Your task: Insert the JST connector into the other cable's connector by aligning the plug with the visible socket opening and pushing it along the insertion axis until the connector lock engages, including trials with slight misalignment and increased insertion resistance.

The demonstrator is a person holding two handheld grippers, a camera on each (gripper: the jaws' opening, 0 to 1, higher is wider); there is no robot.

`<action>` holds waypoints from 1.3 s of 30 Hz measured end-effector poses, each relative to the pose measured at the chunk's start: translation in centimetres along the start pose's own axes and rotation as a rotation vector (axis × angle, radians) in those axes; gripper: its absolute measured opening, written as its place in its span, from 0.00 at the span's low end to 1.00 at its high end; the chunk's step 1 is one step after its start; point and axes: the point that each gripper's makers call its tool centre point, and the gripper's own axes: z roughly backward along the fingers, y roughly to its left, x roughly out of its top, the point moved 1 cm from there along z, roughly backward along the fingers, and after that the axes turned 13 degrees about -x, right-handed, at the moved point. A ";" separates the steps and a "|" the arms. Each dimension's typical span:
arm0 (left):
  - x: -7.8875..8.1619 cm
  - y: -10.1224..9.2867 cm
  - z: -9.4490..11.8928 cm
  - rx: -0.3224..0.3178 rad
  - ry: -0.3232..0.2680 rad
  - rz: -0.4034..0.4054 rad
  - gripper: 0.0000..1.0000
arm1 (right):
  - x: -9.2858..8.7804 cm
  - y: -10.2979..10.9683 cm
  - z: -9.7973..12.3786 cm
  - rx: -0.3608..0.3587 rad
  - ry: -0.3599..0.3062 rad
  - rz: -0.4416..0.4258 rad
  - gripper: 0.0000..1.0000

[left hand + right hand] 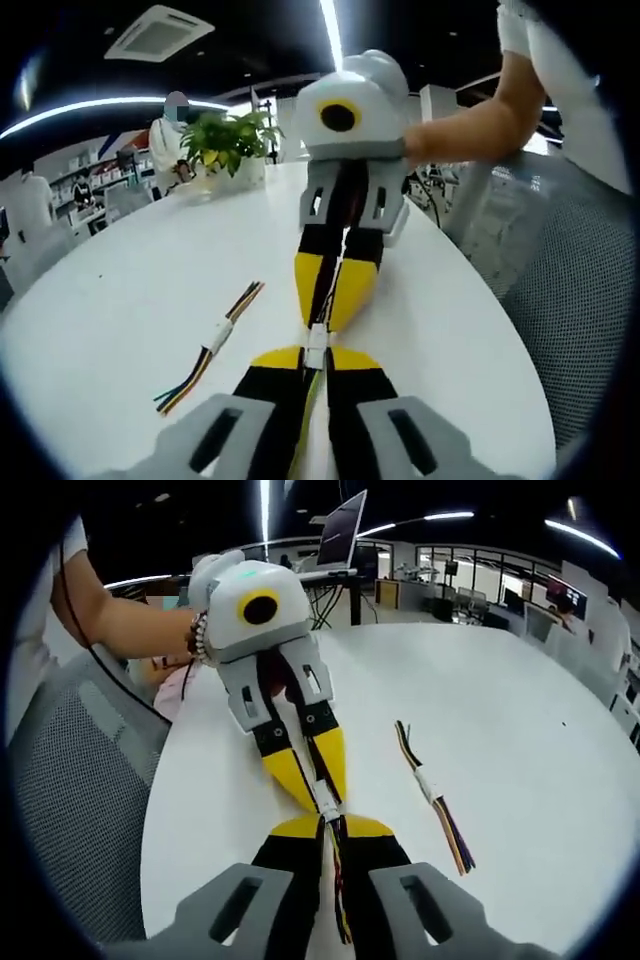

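Both grippers meet tip to tip over the white table [120,300], so the insertion axis runs straight from one to the other, along the line of the jaws. In the left gripper view, the left gripper [316,360] is closed on its cable, wires trailing back between the jaws, and the white JST connector [316,343] sits right at its tips. The right gripper [336,300] comes in from the far side, also clamped shut on its cable end, tips touching the same white block.

The right gripper view gives the mirror picture (connector [327,802] between the two yellow tips). Halves look joined or nearly so; whether the lock has caught is too small to tell.

A spare mated cable pair [212,345] lies left of the grippers, apart from them.

Judgement: push stays along the shared jaw line, neither hand nearer.
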 end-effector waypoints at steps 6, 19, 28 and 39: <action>0.5 1.5 0.1 0.016 0.014 -0.020 0.02 | 0.4 -1.6 -0.4 -0.041 -0.025 -0.010 0.03; -0.6 4.6 0.6 0.050 0.052 0.030 0.01 | 0.0 -4.4 -2.4 -0.065 -0.024 -0.031 0.03; -1.3 4.6 0.3 0.039 0.052 0.059 0.00 | -1.1 -4.4 -3.0 -0.053 0.006 -0.038 0.04; -1.4 4.7 0.4 0.046 0.050 0.066 0.01 | -1.2 -4.0 -3.1 -0.043 -0.002 -0.013 0.08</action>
